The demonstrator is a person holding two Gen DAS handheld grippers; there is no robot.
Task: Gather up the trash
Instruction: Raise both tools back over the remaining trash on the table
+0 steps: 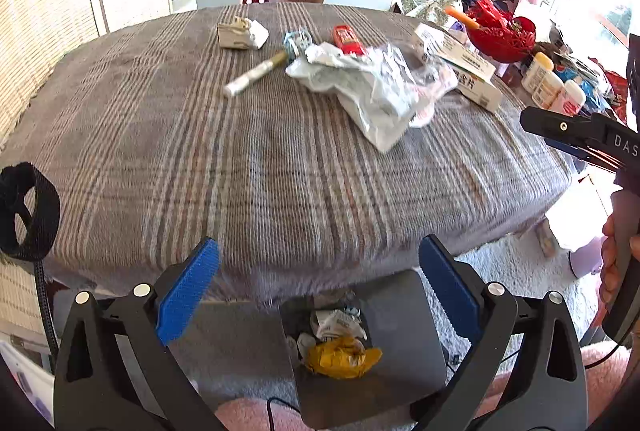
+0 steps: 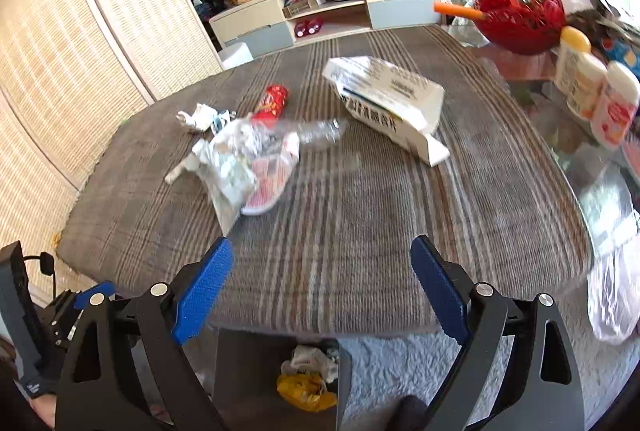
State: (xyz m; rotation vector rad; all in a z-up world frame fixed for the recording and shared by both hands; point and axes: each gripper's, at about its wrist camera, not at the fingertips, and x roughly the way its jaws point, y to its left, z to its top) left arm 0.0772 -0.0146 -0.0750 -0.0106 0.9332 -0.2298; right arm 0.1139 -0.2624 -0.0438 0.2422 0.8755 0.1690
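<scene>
Two grippers hang over the near edge of the striped blanket [image 1: 280, 159], and both have their blue pads spread wide with nothing between them. The left gripper [image 1: 320, 287] sits above the grey bin [image 1: 400, 315], which stands on the floor just below the blanket's near edge; inside it lie a yellow wrapper [image 1: 342, 357] and some crumpled white paper [image 1: 336, 323]. The right gripper [image 2: 322, 287] hovers over the same edge of the blanket, with the bin below and slightly to its left in its own view.

Further out, near the middle of the blanket, lies a heap of crumpled white paper and clear plastic [image 1: 376, 91]. Touching the heap's far side is a red packet [image 1: 348, 39]. A white stick-shaped wrapper [image 1: 256, 73] lies just left of the heap, and beyond that sits a small torn carton [image 1: 240, 33] near the blanket's far edge. A large white box [image 2: 388, 103] rests to the right of the heap, its open end tilted toward the near edge.

Beyond the blanket's right edge stand a red basket [image 2: 520, 11] and several white bottles [image 2: 592, 91].
</scene>
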